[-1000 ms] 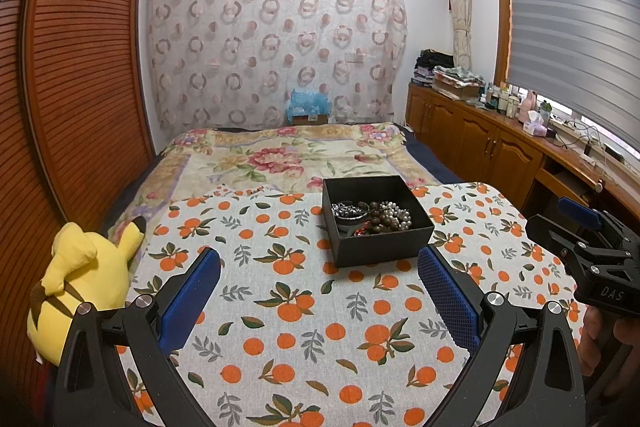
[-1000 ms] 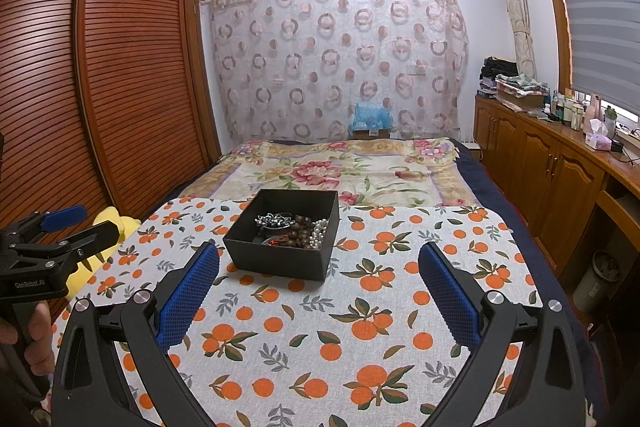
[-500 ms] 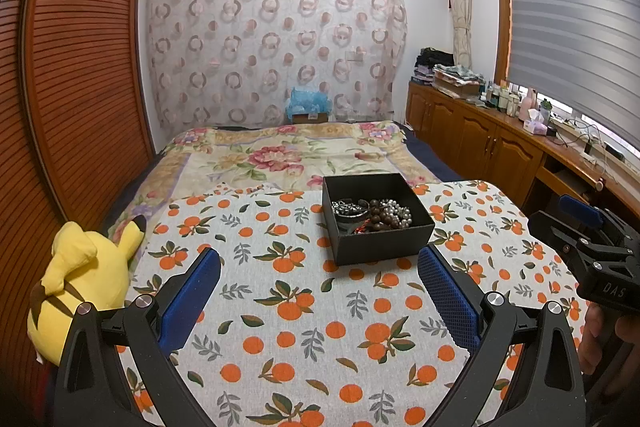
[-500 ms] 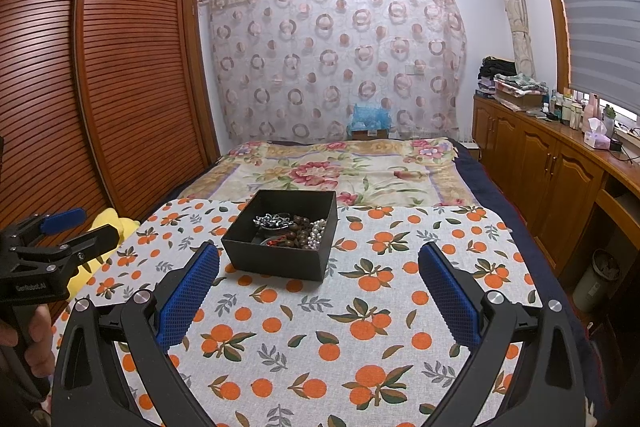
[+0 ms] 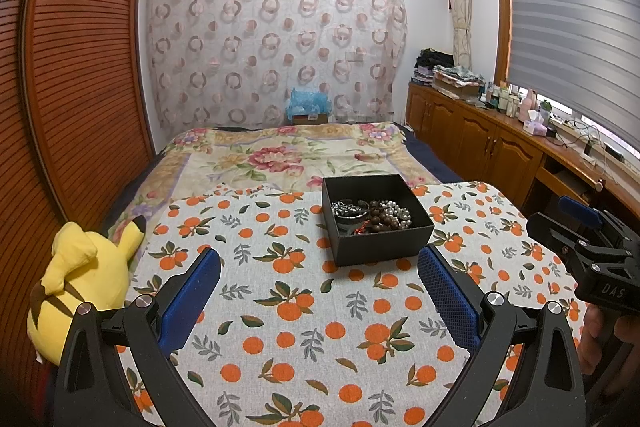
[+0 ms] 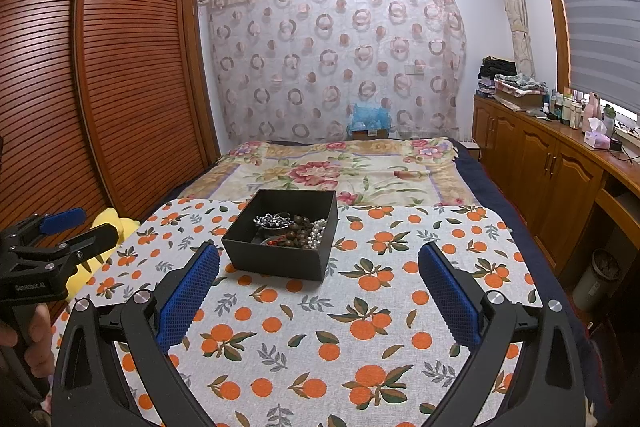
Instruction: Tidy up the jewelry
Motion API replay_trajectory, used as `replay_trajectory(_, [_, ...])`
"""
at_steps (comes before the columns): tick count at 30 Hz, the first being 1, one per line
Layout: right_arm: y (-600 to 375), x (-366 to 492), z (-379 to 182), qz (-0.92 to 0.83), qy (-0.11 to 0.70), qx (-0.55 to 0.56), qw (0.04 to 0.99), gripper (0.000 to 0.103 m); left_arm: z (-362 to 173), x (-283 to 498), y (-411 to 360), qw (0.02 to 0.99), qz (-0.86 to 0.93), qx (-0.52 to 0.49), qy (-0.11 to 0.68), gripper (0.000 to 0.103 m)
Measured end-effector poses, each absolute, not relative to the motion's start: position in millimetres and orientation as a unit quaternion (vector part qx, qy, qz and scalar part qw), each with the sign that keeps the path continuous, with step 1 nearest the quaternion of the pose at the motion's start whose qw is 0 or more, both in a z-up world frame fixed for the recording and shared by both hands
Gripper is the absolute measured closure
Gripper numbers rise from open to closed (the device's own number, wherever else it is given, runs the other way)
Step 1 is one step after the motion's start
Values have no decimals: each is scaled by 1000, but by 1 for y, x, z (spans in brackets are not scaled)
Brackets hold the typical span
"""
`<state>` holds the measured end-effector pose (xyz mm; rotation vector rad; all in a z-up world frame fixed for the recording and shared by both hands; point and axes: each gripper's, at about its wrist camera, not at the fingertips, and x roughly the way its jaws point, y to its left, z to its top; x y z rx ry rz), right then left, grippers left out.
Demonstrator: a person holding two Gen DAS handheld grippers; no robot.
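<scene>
An open black box [image 5: 384, 247] sits on the orange-print cloth [image 5: 304, 311] on the bed. In it lies tangled jewelry [image 5: 370, 213]: silver chains, brown beads, pearls, something red. The box also shows in the right wrist view [image 6: 276, 259], with the jewelry [image 6: 294, 227] inside. My left gripper [image 5: 319, 275] is open and empty, a little in front of the box. My right gripper [image 6: 319, 273] is open and empty, also in front of the box. Each gripper shows at the edge of the other's view, the right gripper [image 5: 580, 231] and the left gripper [image 6: 68, 231].
A yellow plush toy [image 5: 80, 279] lies at the bed's left edge beside the slatted wardrobe [image 5: 72, 107]. Wooden cabinets [image 5: 492, 147] with bottles run along the right wall. A floral bedspread [image 5: 280, 159] covers the far half of the bed. A bin [image 6: 596, 279] stands at right.
Both views have shifted very slightly; the box and jewelry stay put and both grippers stay open.
</scene>
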<state>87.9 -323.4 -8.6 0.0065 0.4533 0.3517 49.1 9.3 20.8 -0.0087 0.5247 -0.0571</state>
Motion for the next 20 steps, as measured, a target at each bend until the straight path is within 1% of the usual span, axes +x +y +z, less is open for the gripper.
replay_trajectory(20, [-323, 88, -9, 173, 223, 3, 959, 3, 20, 49, 10, 965, -29, -4, 259, 8])
